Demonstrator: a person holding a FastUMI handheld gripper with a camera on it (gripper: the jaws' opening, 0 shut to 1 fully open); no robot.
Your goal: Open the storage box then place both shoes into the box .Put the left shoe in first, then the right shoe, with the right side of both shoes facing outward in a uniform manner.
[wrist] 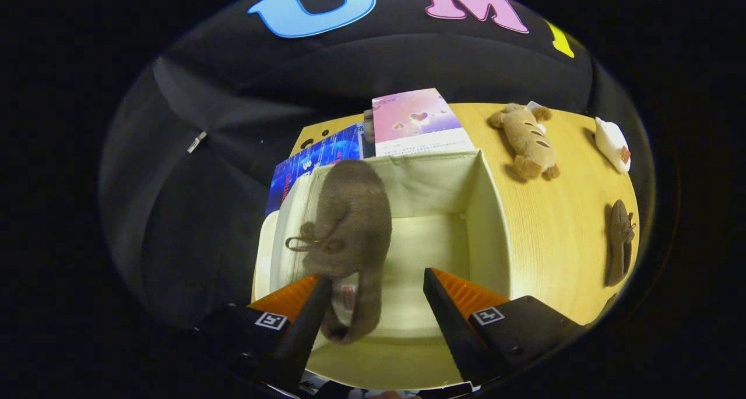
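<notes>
The fingers (377,297) stand apart above the near wall of the open storage box (492,212), pressing on nothing. One brown shoe (352,224) lies just ahead of the left finger, inside the box against its left wall, heel end nearest the fingers and lace loop showing on its left flank. The right half of the box floor is bare. The second brown shoe (619,242) lies on the wooden surface (553,224), well apart from the box, near the right edge.

Judgement: the box is open and the first shoe appears placed and released, so the second shoe is the step in hand. The next move calls for carrying the fingers across to that shoe, gripping it, and setting it beside the first with matching orientation.

A plush toy (527,140) and a small white object (612,142) lie toward the far edge; booklets (417,122) stand behind the box.
</notes>
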